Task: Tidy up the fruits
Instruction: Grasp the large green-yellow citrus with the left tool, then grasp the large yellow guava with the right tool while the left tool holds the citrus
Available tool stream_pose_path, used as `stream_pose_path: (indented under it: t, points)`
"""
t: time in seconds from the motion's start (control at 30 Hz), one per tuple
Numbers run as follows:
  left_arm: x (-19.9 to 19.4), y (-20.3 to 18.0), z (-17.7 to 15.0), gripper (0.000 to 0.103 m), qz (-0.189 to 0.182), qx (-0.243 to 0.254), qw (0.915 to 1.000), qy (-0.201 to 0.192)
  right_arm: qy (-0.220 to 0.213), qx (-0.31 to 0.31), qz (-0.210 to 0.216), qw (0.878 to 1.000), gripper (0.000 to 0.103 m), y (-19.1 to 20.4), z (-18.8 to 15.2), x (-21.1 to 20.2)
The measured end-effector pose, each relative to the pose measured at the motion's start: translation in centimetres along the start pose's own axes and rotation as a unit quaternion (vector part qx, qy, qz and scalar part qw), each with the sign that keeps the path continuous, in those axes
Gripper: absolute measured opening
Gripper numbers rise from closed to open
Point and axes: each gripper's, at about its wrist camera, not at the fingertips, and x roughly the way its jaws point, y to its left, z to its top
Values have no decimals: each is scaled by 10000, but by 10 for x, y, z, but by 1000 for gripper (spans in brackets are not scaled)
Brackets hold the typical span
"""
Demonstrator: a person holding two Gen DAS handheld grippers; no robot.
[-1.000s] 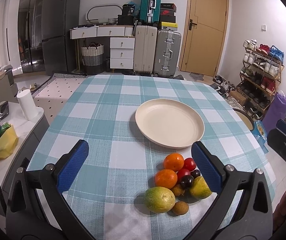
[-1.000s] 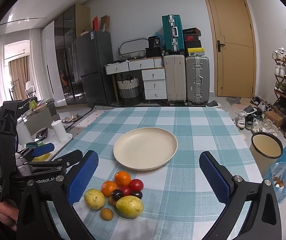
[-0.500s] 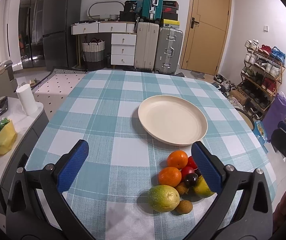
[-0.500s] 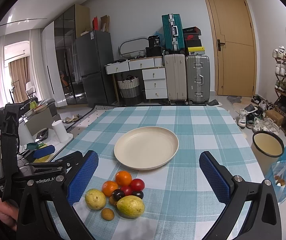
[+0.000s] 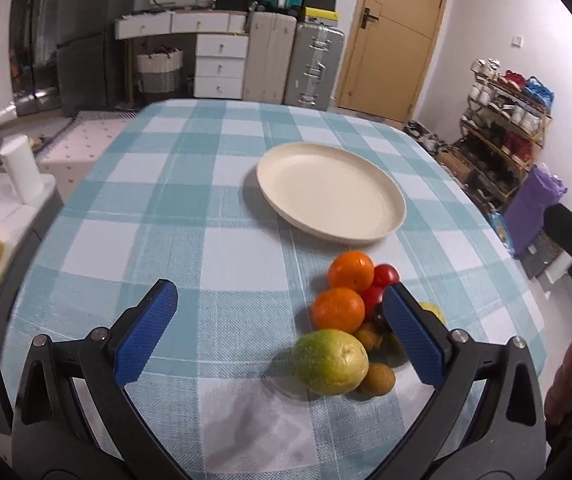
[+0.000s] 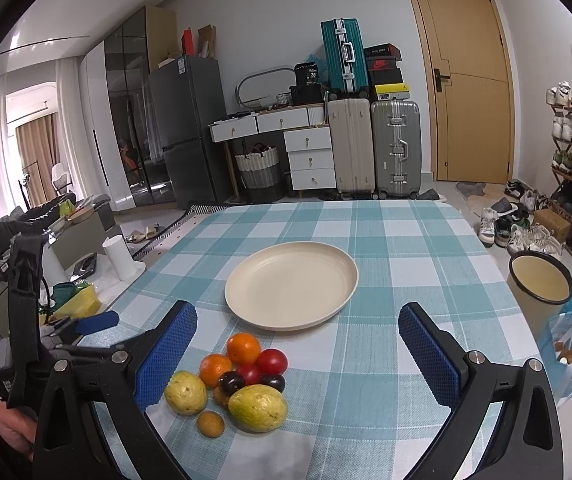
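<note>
the left gripper (image 5: 280,322) hovers wide open and empty over the fruit pile; it would do well to straddle the near yellow-green guava (image 5: 331,361) and close gently. the right gripper (image 6: 296,354), likewise spread and empty, hangs above. the round cream plate (image 6: 292,289) beyond the pile holds nothing

The tabletop (image 6: 406,248) wears a teal-and-white checked cloth, and the plate (image 6: 292,286) on it is plain cream. In the fruit pile, two oranges (image 6: 243,348) are bright orange, two tomatoes (image 6: 272,361) red, two plums (image 6: 231,382) near black, two guavas (image 6: 258,408) yellow-green, and a small kiwi (image 6: 211,424) brown. Each hand-held gripper (image 6: 298,354) is black with blue textured pads (image 6: 426,356).
</note>
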Motion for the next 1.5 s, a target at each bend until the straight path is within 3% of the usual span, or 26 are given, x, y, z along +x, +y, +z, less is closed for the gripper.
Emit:
stream_pose_path:
  t: [0.3,0.6,0.83,1.0,1.5]
  points:
    - [22,3,-15,102,-352,-14,9986,392,125,82,58,9999,103,-5,-5,6]
    - [35,8,-26,90,-791,-128,9949,617,232,79,82,9997,103,-6,-9,13]
    - [44,11,-30,73,-1226,-271,9889,798,294,79,105,9995,103,-6,-12,16]
    - [49,11,-29,49,-1775,-373,9792,914,356,80,111,9993,103,-6,-14,19]
    - [48,24,-31,48,-1888,-660,9748,987,762,208,397,9961,103,-8,-31,32]
